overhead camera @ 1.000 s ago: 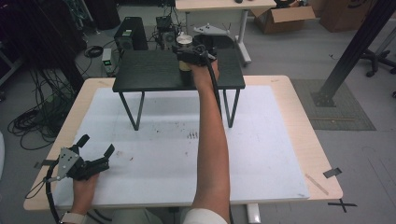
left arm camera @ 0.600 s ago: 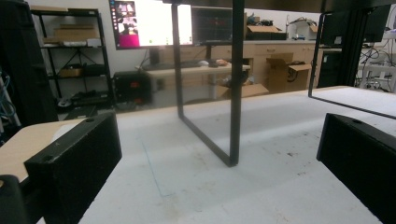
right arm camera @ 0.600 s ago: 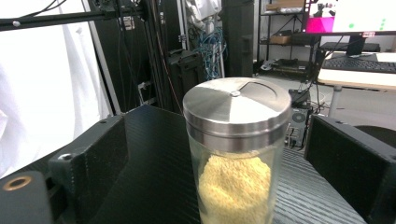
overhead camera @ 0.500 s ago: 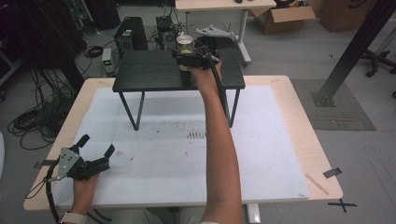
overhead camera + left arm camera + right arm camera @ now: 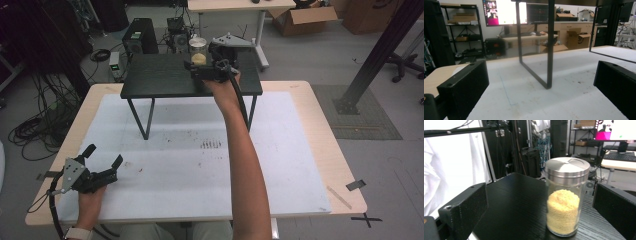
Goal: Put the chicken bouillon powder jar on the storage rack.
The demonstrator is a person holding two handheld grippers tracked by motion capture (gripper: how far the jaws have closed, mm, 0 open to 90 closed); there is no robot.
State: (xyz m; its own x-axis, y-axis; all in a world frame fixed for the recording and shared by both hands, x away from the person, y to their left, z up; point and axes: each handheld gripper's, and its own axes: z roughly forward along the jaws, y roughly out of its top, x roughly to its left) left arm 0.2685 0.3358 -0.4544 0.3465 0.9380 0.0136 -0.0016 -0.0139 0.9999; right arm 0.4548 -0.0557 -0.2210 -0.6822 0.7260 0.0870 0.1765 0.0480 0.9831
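Right gripper (image 5: 200, 67) advanced toward jar (image 5: 198, 51), jaws spread; left gripper (image 5: 102, 162) resting, spread.

- No text, label or number is legible anywhere.
- The monitor (image 5: 505, 12) in the left gripper view shows bright content, too blurred to read.

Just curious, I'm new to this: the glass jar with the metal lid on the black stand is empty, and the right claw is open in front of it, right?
Not empty: the right gripper view shows the jar about half full of yellow grains. The rest holds.
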